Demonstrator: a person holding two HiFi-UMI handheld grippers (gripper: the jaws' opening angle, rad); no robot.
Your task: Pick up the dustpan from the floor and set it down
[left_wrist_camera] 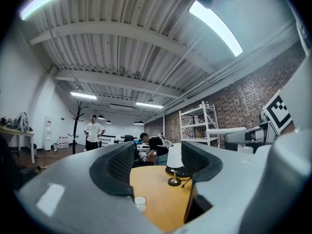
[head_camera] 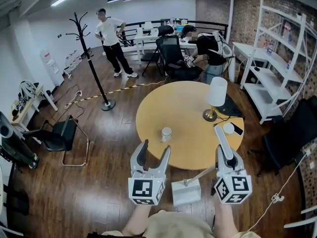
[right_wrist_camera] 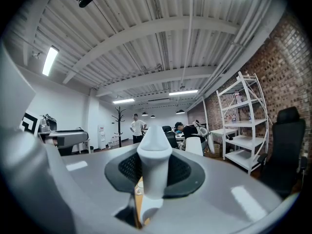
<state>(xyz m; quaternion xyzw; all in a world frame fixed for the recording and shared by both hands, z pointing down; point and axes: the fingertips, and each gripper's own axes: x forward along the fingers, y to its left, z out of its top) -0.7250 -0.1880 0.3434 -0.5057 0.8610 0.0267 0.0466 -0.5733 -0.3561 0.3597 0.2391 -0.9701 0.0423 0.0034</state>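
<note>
The right gripper [head_camera: 221, 133] is clenching its jaws on the upright white handle [right_wrist_camera: 154, 162] of the dustpan [head_camera: 185, 193], whose pan is sitting low just before the round table's [head_camera: 188, 115] near edge. The left gripper [head_camera: 155, 148] is hovering beside it, jaws apart and empty. The marker cubes [head_camera: 146, 191] are showing only black square patterns

Clamped on handle [right_wrist_camera: 155, 147] with gripper [right_wrist_camera: 154, 177], pads pressed to both sides (white, tapered, upright). Beyond, mid-room: rack [right_wrist_camera: 118, 123], standing person [right_wrist_camera: 137, 128], seated person [right_wrist_camera: 187, 130] just right. Far right: white shelf [right_wrist_camera: 243, 130] against brick wall [right_wrist_camera: 273, 72], black chair [right_wrist_camera: 285, 145] near edge. Far left: left gripper [right_wrist_camera: 63, 139].
</note>
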